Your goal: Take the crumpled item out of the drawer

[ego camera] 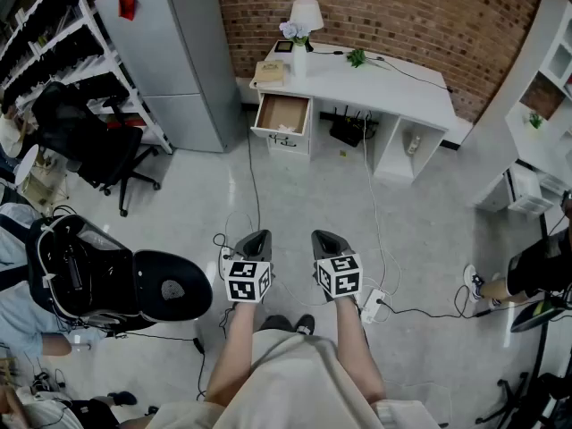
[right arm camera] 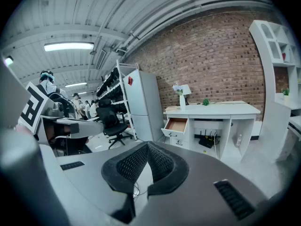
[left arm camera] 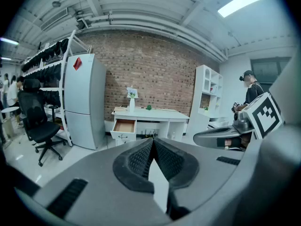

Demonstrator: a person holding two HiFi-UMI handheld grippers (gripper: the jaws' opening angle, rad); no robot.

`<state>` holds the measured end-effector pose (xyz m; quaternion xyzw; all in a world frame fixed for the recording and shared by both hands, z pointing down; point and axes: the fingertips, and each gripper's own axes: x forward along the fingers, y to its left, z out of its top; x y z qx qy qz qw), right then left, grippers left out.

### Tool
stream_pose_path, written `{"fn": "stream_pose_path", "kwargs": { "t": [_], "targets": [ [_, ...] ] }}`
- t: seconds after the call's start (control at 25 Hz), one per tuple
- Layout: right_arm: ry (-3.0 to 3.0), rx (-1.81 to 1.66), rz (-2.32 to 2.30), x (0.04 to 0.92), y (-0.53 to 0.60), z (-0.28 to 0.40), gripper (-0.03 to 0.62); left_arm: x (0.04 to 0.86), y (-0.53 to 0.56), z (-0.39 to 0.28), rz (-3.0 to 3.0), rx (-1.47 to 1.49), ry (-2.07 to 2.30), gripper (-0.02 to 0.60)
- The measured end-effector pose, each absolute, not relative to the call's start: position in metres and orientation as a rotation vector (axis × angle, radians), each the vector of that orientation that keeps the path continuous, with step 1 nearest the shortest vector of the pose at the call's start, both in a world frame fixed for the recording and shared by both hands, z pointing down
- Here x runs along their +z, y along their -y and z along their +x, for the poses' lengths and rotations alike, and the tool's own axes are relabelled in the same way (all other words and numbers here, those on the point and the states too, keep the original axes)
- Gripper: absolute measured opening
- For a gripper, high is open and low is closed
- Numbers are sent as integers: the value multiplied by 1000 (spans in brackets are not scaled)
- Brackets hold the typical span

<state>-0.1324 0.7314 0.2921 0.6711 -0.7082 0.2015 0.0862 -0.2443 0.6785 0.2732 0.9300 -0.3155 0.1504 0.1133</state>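
Note:
Across the room stands a white desk point(ego camera: 393, 88) whose top left drawer point(ego camera: 282, 114) is pulled open. A small pale crumpled item point(ego camera: 286, 129) lies at the front of the drawer's brown floor. The open drawer point(left arm camera: 124, 125) also appears in the left gripper view and the same drawer point(right arm camera: 177, 125) in the right gripper view, but the item cannot be made out there. My left gripper point(ego camera: 258, 235) and right gripper point(ego camera: 321, 234) are held side by side above the floor, far short of the desk. Both have their jaws pressed together with nothing between them.
A grey refrigerator point(ego camera: 170, 52) stands left of the desk, with a black office chair point(ego camera: 103, 146) and shelving beyond it. An open black case point(ego camera: 107, 280) lies at my left. Cables and a power strip point(ego camera: 373, 304) cross the floor. A white shelf unit point(ego camera: 536, 96) and a seated person point(ego camera: 527, 280) are at the right.

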Motion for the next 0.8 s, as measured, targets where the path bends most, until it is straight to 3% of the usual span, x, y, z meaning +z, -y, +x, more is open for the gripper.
{"fn": "stream_pose_path", "kwargs": {
  "t": [0.24, 0.8],
  "targets": [
    [2126, 608, 2019, 306, -742, -108, 25, 287, -691, -229, 2751, 484, 916, 15],
    [2183, 662, 1985, 295, -739, -123, 25, 282, -679, -241, 2700, 487, 913, 17]
  ]
}}
